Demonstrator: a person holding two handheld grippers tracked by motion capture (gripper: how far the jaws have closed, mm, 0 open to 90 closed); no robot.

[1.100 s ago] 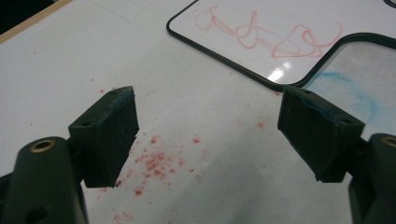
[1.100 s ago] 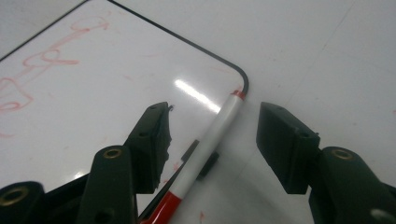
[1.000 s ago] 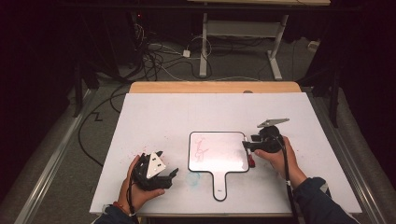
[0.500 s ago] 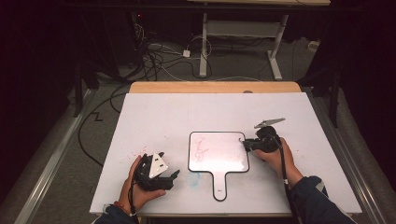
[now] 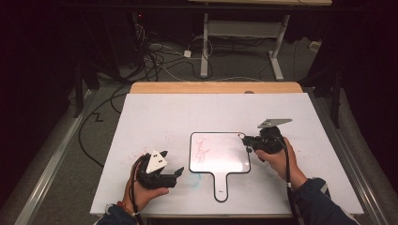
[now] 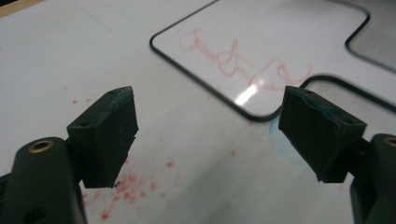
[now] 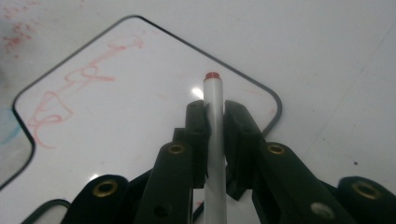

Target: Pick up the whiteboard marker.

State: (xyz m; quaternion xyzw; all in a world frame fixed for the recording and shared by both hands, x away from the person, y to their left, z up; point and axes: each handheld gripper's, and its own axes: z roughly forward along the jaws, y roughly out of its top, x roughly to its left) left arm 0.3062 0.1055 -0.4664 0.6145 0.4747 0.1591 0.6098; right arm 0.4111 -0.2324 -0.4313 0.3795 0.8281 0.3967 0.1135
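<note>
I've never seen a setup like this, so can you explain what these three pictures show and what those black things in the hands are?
A person sits at a white table holding a hand-operated two-jaw gripper in each hand. One picture looks down from above. The other two come from small cameras riding on each gripper, looking along its jaws. On the table lies a small whiteboard with a handle, marked with red scribbles. Red specks dot the table nearby. The right gripper is shut on a silver marker with a red end, beside the board's right edge. The left gripper is open and holds nothing.
</note>
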